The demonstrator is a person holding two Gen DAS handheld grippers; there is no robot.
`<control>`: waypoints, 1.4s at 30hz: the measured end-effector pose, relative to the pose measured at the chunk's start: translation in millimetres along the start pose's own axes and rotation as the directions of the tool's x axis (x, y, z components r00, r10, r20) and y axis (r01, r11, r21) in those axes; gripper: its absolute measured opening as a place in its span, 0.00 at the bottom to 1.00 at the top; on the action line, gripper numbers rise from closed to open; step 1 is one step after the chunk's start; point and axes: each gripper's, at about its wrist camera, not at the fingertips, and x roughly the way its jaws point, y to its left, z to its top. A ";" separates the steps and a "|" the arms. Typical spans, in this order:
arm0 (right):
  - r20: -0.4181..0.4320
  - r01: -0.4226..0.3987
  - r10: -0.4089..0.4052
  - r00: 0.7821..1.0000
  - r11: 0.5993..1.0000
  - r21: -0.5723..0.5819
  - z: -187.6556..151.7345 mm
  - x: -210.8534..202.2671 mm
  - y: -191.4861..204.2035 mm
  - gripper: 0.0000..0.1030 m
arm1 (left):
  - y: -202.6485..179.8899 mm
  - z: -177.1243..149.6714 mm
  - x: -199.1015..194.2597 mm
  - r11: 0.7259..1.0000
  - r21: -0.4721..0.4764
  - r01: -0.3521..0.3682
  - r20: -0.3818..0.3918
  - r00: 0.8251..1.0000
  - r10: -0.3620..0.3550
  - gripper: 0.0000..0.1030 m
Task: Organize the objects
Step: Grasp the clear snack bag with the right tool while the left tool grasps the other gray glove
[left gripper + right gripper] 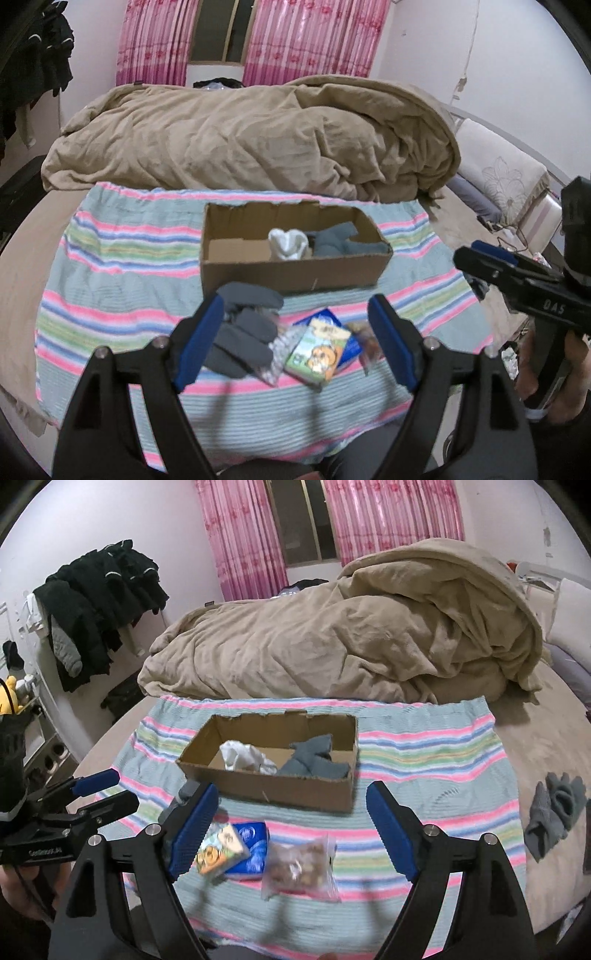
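Two grippers up, both with jaws spread wide and nothing held: left gripper (295,343) hovers over the item pile, right gripper (291,827) over the snack bag

Cardboard box (291,275) sits mid-towel on the striped towel (122,266), long axis running left-right across both views, open top up, rear rim torn and ragged. Inside: white cloth (288,243) near the middle, grey-blue cloth (341,240) toward the right end. Left end of the box floor is bare cardboard

Pile in front of the box, on the towel:
- dark grey socks (245,332), long axis roughly front-to-back, partly behind the left finger pad in the left view
- green cartoon packet (319,350), tilted, lying on top of the blue packet (251,845)
- clear snack bag (299,864) just right of the blue packet, contents brown, can't make out what
- a second clear bag under the socks' edge, mostly hidden

Another grey sock bundle (554,812) lies off the towel on the bed to the right, well apart from the box

Tan duvet (251,136) is heaped behind the towel. Pink curtains (314,40) at the back wall. Dark clothes (99,602) hang at left. Print on the packets is blurred, unreadable. Right gripper's far side is cut off at the left view's edge
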 end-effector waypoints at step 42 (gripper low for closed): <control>-0.270 0.069 -0.069 0.960 0.998 -0.008 -89.6 112.2 -2.7 0.87 | 97.4 -51.5 99.7 0.997 -0.053 0.047 -0.107 0.993 -0.053 0.79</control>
